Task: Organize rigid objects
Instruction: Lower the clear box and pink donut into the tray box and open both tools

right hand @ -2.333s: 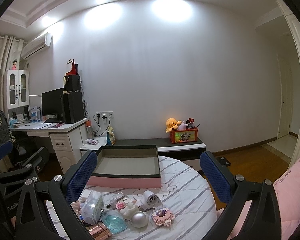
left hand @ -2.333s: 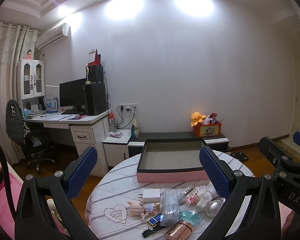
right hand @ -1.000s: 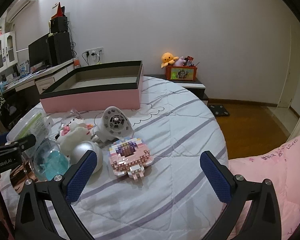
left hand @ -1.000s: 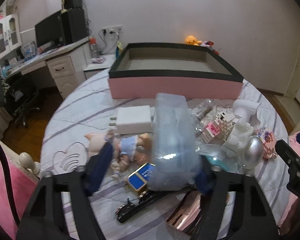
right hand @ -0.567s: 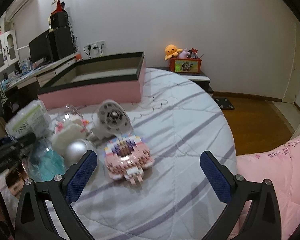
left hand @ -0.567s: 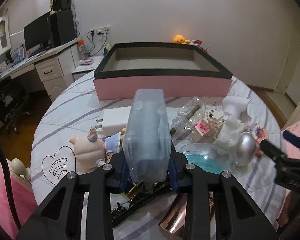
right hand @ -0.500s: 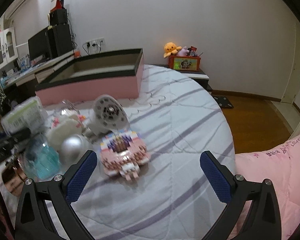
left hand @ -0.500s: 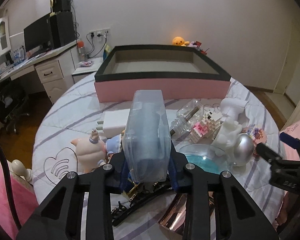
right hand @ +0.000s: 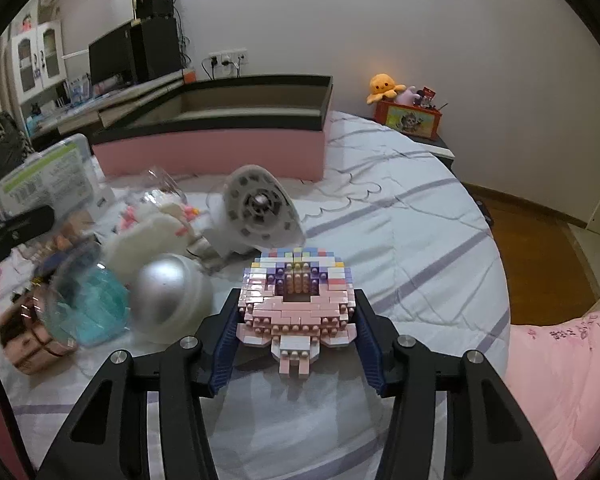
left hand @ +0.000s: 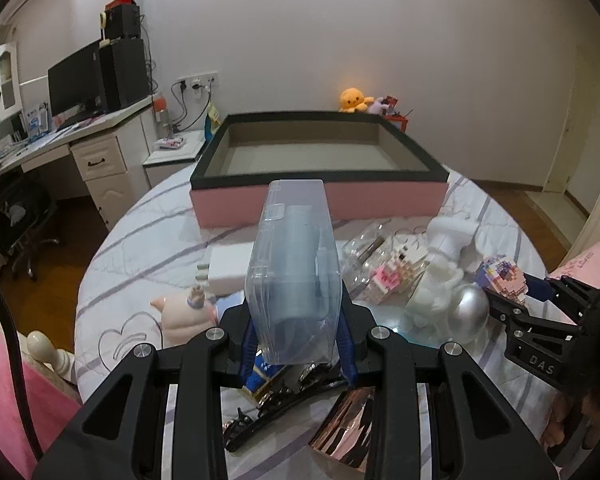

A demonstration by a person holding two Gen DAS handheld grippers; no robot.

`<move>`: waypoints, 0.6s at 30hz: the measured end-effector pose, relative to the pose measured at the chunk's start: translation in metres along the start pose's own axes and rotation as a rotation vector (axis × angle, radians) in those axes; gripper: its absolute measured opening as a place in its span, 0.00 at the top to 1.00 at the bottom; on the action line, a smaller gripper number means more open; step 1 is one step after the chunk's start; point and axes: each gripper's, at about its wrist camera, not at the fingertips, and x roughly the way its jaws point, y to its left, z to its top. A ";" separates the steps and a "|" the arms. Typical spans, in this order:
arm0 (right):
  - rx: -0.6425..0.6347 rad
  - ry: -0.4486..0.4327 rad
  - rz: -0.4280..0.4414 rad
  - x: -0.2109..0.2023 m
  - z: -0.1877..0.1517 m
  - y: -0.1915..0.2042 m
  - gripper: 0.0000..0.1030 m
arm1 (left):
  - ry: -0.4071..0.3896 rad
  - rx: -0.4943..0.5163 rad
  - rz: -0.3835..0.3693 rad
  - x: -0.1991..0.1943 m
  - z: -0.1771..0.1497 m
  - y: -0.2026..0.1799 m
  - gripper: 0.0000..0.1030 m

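My left gripper (left hand: 297,332) is shut on a clear plastic case (left hand: 294,276) and holds it above the clutter, in front of the pink storage box with a black rim (left hand: 320,196). My right gripper (right hand: 297,324) is shut on a pink and pastel brick-built figure (right hand: 298,300) just above the striped cloth; it also shows in the left wrist view (left hand: 500,276). The box is empty and also shows in the right wrist view (right hand: 220,148). The clear case appears at the left of the right wrist view (right hand: 44,180).
On the round table (right hand: 400,216) lie a silver dome (right hand: 168,296), a white round device (right hand: 256,212), a teal transparent dish (right hand: 92,300), a white charger (left hand: 228,264), a pig doll (left hand: 184,312), a rose-gold case (left hand: 348,424) and a black hair clip (left hand: 276,408).
My left gripper closed on the clear case and lifted it toward the box. My right gripper moved down to the brick figure and closed on it.
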 end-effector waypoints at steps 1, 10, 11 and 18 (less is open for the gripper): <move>0.000 -0.013 0.011 -0.005 0.003 0.001 0.49 | -0.005 -0.001 -0.010 -0.001 0.003 -0.001 0.68; -0.013 -0.141 0.077 -0.029 0.078 0.019 0.48 | -0.036 0.027 -0.079 0.008 0.071 0.003 0.68; -0.016 -0.149 0.087 -0.029 0.087 0.021 0.48 | -0.035 0.034 -0.087 0.011 0.080 0.005 0.68; -0.004 -0.096 0.129 0.014 0.161 0.032 0.48 | 0.058 0.096 -0.100 0.070 0.147 0.014 0.68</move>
